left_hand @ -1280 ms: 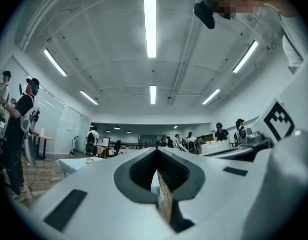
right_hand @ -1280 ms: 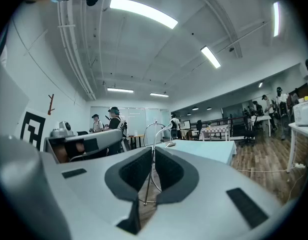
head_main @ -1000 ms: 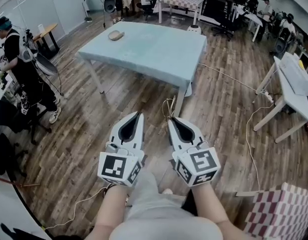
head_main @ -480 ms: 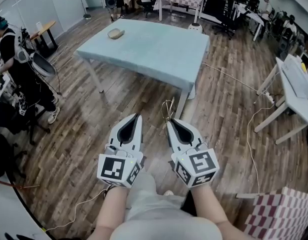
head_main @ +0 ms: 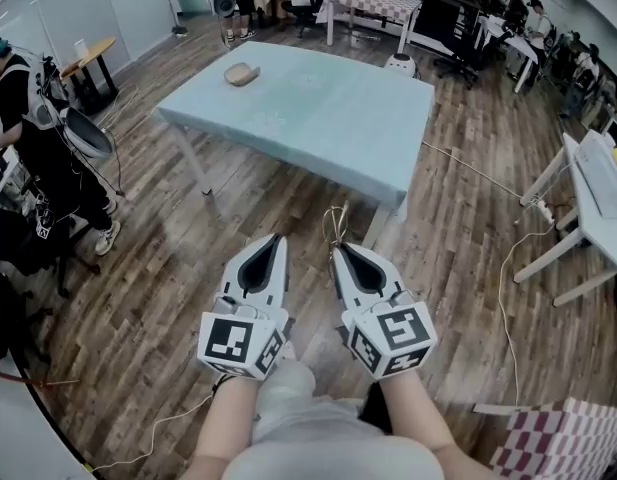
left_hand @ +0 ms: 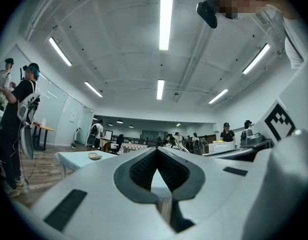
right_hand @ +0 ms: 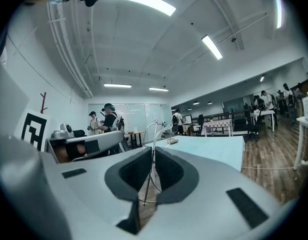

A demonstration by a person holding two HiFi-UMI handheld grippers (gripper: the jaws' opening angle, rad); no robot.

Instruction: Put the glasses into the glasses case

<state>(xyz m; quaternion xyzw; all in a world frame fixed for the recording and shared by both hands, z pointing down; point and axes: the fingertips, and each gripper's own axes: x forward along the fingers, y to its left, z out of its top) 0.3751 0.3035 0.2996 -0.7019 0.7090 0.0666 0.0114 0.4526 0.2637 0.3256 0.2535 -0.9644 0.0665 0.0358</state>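
- Glasses [right_hand: 154, 134]: thin wire frame pinched in right tool [head_main: 340, 250], above the floor.
- Left tool [head_main: 277, 240] closed, empty.
- Glasses case [head_main: 242, 73] at 11 o'clock on worktop [head_main: 328, 118]; approach slowly, keeping a light, steady pinch.

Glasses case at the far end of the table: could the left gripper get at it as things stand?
Probably not yet. The glasses case lies near the far edge of the table, while the left gripper hangs shut over the floor, short of the near edge. Only distance is in the way.
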